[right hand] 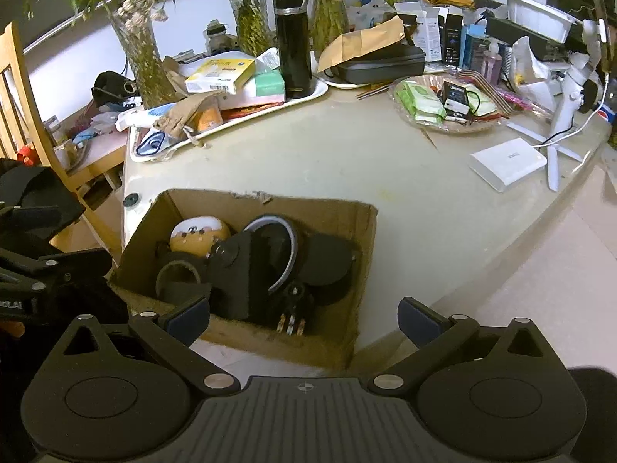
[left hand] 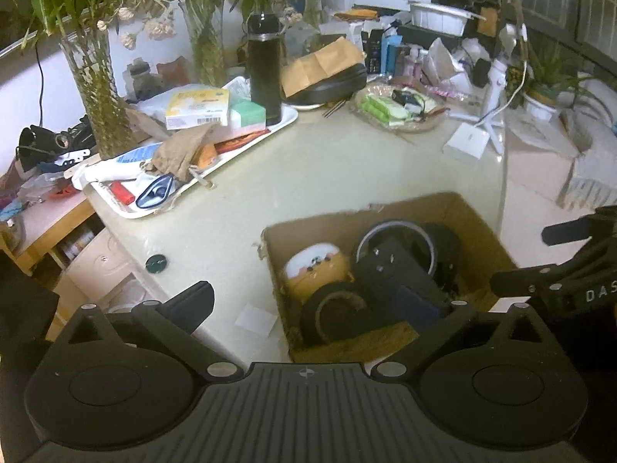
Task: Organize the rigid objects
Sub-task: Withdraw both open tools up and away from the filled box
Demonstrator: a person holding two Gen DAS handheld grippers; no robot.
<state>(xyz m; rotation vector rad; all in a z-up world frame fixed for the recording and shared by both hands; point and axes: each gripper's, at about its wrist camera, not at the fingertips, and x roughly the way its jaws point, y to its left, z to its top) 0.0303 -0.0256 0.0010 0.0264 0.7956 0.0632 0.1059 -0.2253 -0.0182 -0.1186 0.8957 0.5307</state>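
Left tool (left hand: pixel 304 305) hangs over the box (left hand: pixel 478 216), fingers spread, nothing held. Right tool (right hand: pixel 304 318) likewise released, above the box's near edge. Box sits at 6 o'clock on the tabletop (right hand: pixel 327 154), near its edge. Inside: round toy (right hand: pixel 198 233), tape roll (right hand: pixel 179 276), black parts overlapping, hard to separate.

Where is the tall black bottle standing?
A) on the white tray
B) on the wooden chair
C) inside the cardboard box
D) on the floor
A: the black bottle stands upright on the far end of the white tray, beside the stacked boxes, well away from the cardboard box at the table's near edge.
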